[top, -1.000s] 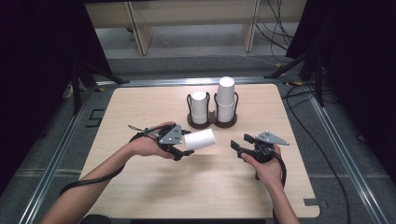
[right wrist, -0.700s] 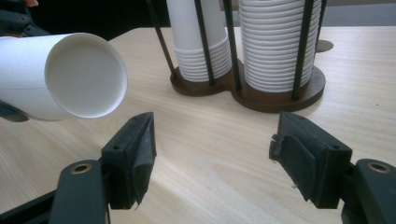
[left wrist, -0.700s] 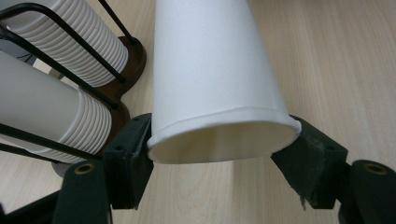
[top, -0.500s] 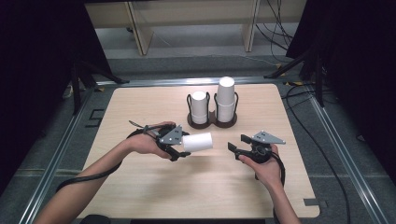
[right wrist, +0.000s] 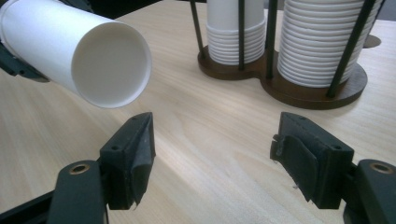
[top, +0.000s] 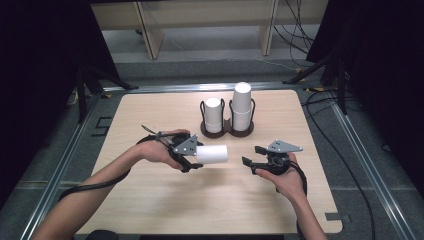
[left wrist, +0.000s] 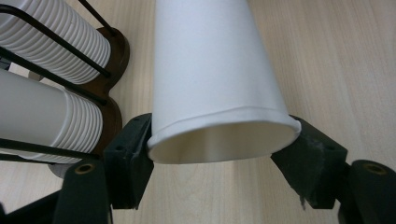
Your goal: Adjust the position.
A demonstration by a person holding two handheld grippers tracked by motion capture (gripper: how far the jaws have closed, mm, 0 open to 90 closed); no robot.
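Observation:
My left gripper [top: 192,159] is shut on a white paper cup [top: 212,154], held sideways above the table with its bottom pointing right. In the left gripper view the cup [left wrist: 212,74] is pinched at its rim between the two jaws of the left gripper [left wrist: 219,149]. My right gripper [top: 252,156] stands open just right of the cup, apart from it. In the right gripper view the cup's bottom [right wrist: 100,63] faces the camera, above and left of the open right gripper [right wrist: 215,140].
A dark wooden two-post cup holder [top: 227,131] stands at the table's back middle, with two stacks of white cups [top: 242,107]. The right stack is taller. The wooden tabletop [top: 150,210] has a metal frame around it; cables lie on the floor at the right.
The left gripper with the cup has drifted slightly down and left, toward the person. The right gripper has stayed open and nearly in place.

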